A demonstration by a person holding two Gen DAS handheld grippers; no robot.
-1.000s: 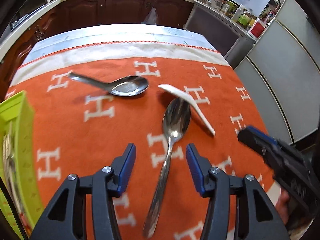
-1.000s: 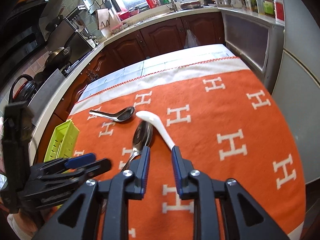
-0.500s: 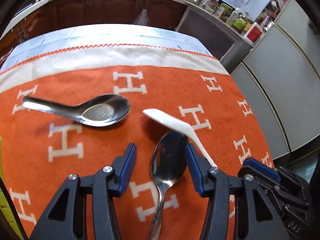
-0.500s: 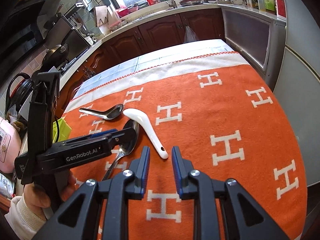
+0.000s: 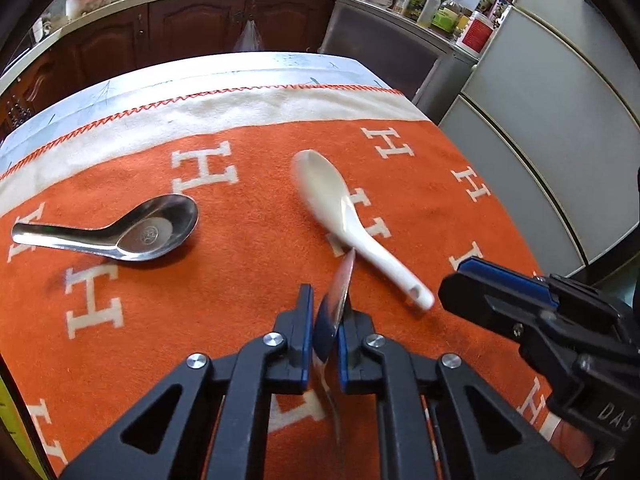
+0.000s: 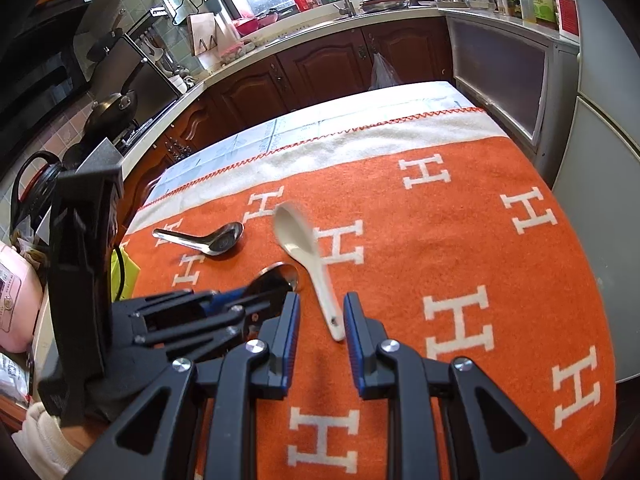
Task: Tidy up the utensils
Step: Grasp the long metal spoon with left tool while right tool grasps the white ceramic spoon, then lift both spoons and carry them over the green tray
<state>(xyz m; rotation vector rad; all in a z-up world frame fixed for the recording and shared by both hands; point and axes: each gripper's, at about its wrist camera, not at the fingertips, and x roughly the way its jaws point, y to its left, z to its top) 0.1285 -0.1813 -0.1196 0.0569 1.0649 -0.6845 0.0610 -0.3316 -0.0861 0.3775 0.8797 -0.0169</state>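
A long metal spoon (image 5: 341, 282) is tipped on its edge, and my left gripper (image 5: 326, 300) has its jaws closing on the bowl, pads pressing it; the right wrist view shows that bowl (image 6: 277, 277) beside the left gripper (image 6: 224, 300). A white ceramic spoon (image 5: 340, 208) lies just to the right, blurred. My right gripper (image 6: 320, 308) stands open with the end of the white spoon's (image 6: 300, 244) handle between its fingertips, untouched. A short steel soup spoon (image 5: 148, 234) lies further left on the orange cloth (image 5: 240, 280).
A lime-green tray (image 6: 127, 270) stands at the table's left edge behind the left gripper. The cloth's white border and the table's far edge (image 5: 224, 76) face dark kitchen cabinets. A grey cabinet (image 6: 600, 200) stands close on the right.
My left gripper slid forward along the metal spoon and shut on its bowl, tipping it onto its edge. The white spoon swung round. My right gripper came up to its handle end.
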